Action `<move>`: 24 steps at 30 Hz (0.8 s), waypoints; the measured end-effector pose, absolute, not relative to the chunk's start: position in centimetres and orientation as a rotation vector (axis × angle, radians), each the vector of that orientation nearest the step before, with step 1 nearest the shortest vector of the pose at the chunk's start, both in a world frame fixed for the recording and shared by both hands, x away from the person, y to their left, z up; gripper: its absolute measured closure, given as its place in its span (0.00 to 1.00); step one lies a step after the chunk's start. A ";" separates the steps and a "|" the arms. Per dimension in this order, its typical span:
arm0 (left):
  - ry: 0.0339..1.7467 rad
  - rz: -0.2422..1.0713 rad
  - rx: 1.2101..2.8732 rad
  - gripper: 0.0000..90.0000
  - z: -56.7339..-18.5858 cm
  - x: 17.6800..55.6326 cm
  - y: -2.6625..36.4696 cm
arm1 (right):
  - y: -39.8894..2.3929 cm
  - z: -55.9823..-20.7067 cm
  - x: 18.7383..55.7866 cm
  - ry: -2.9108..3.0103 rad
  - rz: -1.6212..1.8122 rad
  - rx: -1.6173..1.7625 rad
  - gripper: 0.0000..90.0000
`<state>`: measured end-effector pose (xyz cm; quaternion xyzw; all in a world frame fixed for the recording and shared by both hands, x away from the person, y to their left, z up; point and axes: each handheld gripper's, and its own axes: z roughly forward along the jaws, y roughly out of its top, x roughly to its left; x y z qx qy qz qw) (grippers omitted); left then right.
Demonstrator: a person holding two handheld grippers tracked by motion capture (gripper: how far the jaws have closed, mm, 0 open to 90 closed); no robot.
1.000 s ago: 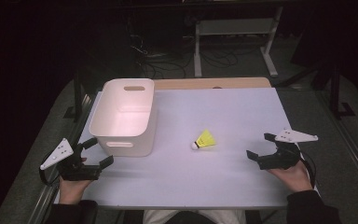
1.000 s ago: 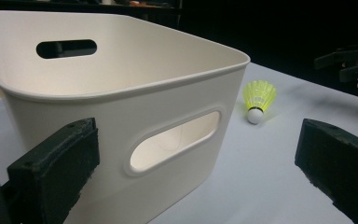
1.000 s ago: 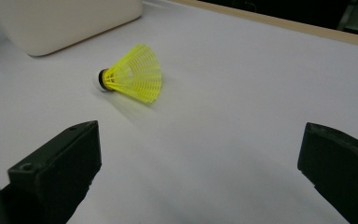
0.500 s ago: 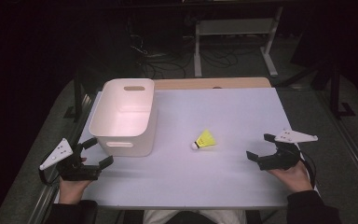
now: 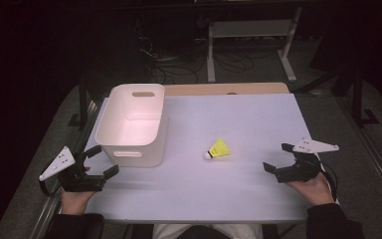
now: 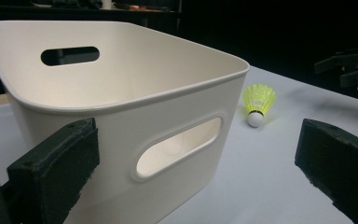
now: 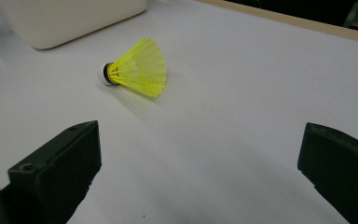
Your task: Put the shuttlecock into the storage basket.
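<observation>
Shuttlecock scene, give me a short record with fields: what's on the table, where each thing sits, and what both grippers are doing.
shuttlecock: yellow, lying on its side on the table, white cork end toward the bin
bin: white, open-topped, nothing seen inside, left of the shuttlecock and apart from it
table: white top
left gripper: open, holding nothing, beside the bin's near left corner
right gripper: open, holding nothing, right of the shuttlecock, jaws facing it

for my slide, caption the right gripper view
Open right claw facing a yellow shuttlecock lying on its side on the white table, white bin beyond.
</observation>
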<state>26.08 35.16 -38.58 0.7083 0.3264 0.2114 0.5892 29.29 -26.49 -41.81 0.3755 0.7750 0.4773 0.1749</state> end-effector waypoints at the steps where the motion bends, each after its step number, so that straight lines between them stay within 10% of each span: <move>1: 0.756 0.497 1.653 0.00 -38.4 26.0 35.2 | -26.5 -41.8 29.3 2.195 1.354 1.064 0.00; 24: 0.701 0.542 1.727 0.00 -33.8 25.8 34.8 | -26.3 -41.9 29.3 2.218 1.345 1.064 0.00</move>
